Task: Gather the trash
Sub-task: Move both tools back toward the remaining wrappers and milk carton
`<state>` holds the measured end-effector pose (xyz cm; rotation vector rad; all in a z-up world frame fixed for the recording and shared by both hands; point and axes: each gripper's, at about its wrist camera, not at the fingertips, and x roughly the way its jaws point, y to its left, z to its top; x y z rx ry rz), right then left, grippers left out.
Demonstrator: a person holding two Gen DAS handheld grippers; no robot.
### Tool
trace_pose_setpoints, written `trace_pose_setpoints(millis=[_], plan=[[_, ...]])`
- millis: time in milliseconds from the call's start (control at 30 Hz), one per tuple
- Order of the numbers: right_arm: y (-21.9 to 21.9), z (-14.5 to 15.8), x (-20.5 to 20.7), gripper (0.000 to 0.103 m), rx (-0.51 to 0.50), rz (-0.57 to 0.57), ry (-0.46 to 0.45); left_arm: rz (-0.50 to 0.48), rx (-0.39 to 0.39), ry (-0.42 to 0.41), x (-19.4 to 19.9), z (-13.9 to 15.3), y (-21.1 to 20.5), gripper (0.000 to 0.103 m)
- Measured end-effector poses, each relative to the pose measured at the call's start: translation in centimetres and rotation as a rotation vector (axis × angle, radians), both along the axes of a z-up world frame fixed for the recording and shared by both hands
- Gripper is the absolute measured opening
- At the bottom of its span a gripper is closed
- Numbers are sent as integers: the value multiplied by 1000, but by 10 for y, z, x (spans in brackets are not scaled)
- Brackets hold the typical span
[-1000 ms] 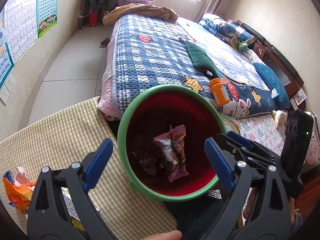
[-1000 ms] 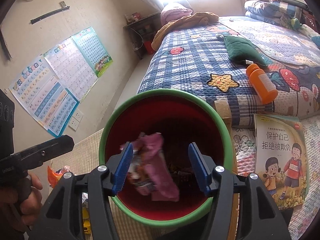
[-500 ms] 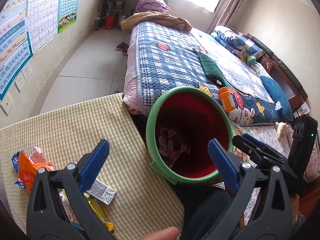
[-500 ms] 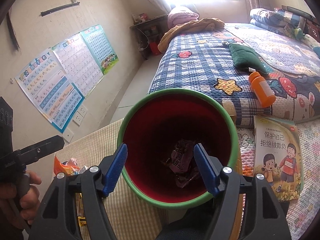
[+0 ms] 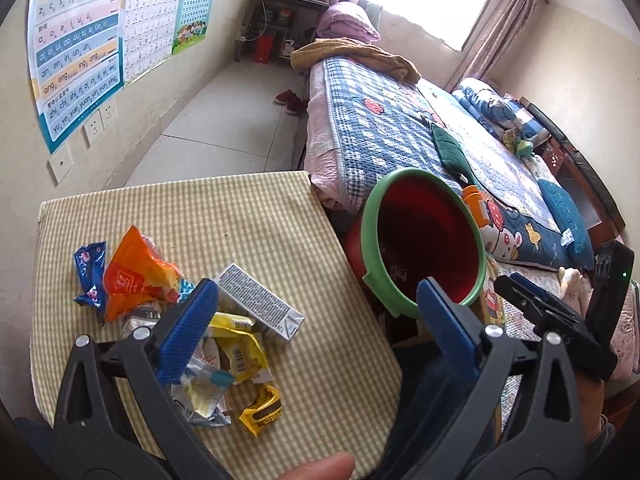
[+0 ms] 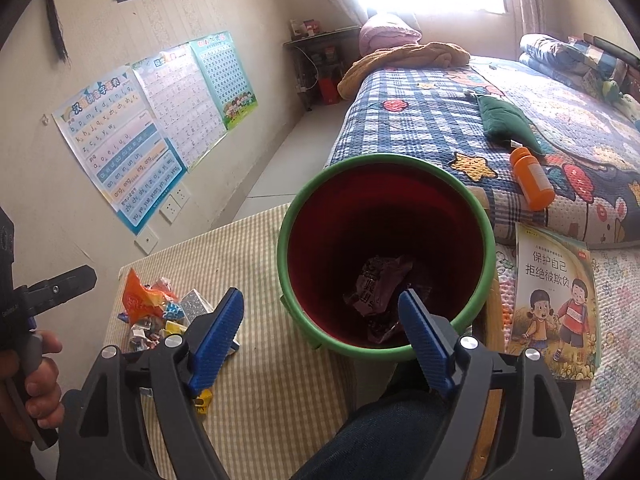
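Note:
A red bin with a green rim (image 5: pixel 370 236) (image 6: pixel 384 160) stands off the right edge of the checked table (image 5: pixel 248 216) (image 6: pixel 272 392). Pink wrappers (image 6: pixel 378 284) lie in its bottom. A trash pile lies on the table's left: an orange bag (image 5: pixel 134 276) (image 6: pixel 138 300), a blue wrapper (image 5: pixel 90 272), a grey carton (image 5: pixel 260 304), yellow wrappers (image 5: pixel 240 356). My left gripper (image 5: pixel 316 320) is open and empty above the table, by the pile's right side. My right gripper (image 6: pixel 320 332) is open and empty over the bin's near rim.
A bed with a blue checked quilt (image 5: pixel 380 132) (image 6: pixel 432 120) stands behind the bin, with an orange bottle (image 6: pixel 532 178) and a green cushion (image 6: pixel 504 120) on it. A picture book (image 6: pixel 554 296) lies right of the bin. Posters (image 5: pixel 76 48) hang on the left wall.
The pink wrapper dropped from the right gripper into the bin. Both grippers pulled back and left from the bin; the left one now faces the trash pile on the table.

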<state>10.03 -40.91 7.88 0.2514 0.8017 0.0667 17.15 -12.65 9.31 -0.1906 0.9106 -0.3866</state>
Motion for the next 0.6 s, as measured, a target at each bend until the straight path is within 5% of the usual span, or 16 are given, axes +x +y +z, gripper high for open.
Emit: trace_pose_setpoints(millis=[600], plan=[[145, -25, 32, 84, 13, 250, 53, 266, 13, 47, -30, -23, 144, 98]])
